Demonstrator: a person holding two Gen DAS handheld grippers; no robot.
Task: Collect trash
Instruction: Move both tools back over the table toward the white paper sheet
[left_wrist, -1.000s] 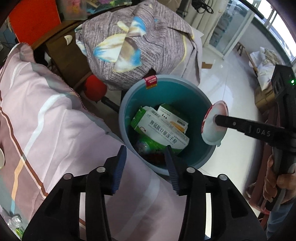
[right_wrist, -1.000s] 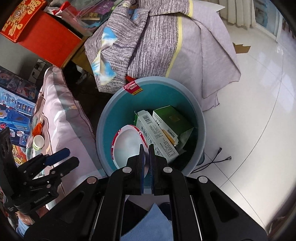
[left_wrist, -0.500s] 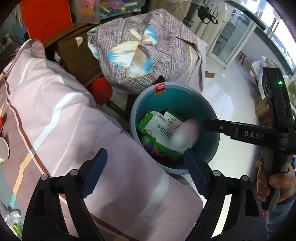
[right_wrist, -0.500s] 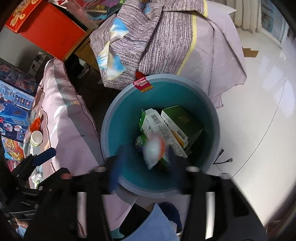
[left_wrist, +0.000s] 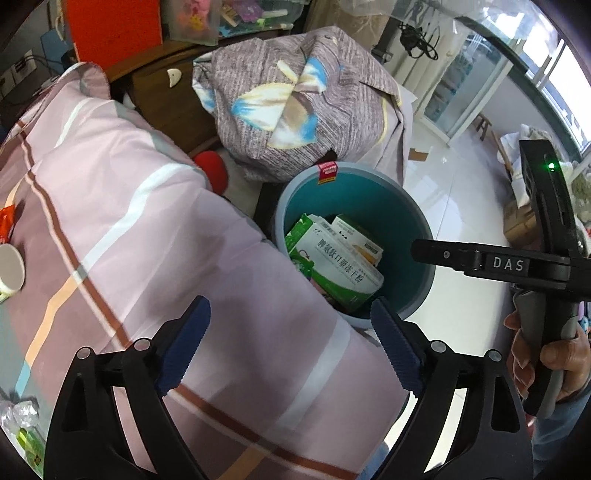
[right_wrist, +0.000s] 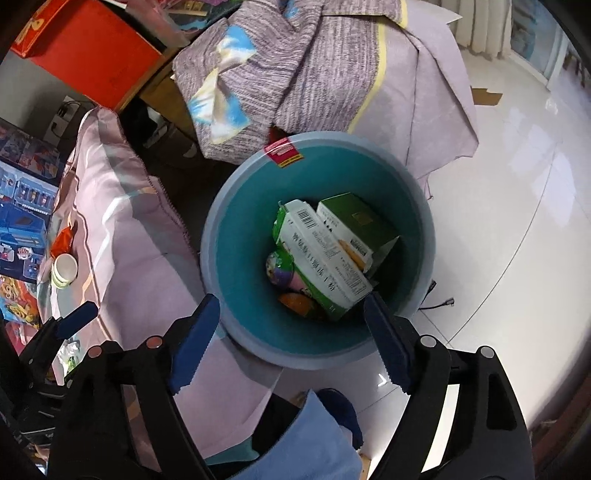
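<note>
A teal bin (left_wrist: 369, 199) (right_wrist: 251, 229) stands on the floor beside the bed, with green-and-white cartons (left_wrist: 340, 269) (right_wrist: 321, 258) and a colourful wrapper (right_wrist: 279, 267) inside. My right gripper (right_wrist: 291, 306) hangs over the bin's near rim; its jaws are opening with nothing between them. Its finger (left_wrist: 461, 254) reaches over the bin from the right in the left wrist view. My left gripper (left_wrist: 290, 321) hovers over the quilt just short of the bin, jaws opening and empty. On the bed lie a paper cup (left_wrist: 9, 264) (right_wrist: 64, 271) and a red wrapper (right_wrist: 62, 240).
A pink striped quilt (left_wrist: 129, 221) covers the bed left of the bin. A grey patterned bundle (left_wrist: 295, 103) sits behind it, a red box (right_wrist: 85, 51) beyond. White tiled floor (right_wrist: 517, 184) spreads to the right. A hand (left_wrist: 546, 350) holds the right gripper's handle.
The right gripper opened and let go of a white red-rimmed bowl, which fell into the bin and is out of sight now. The left gripper's jaws spread wide. Both drew back slightly.
</note>
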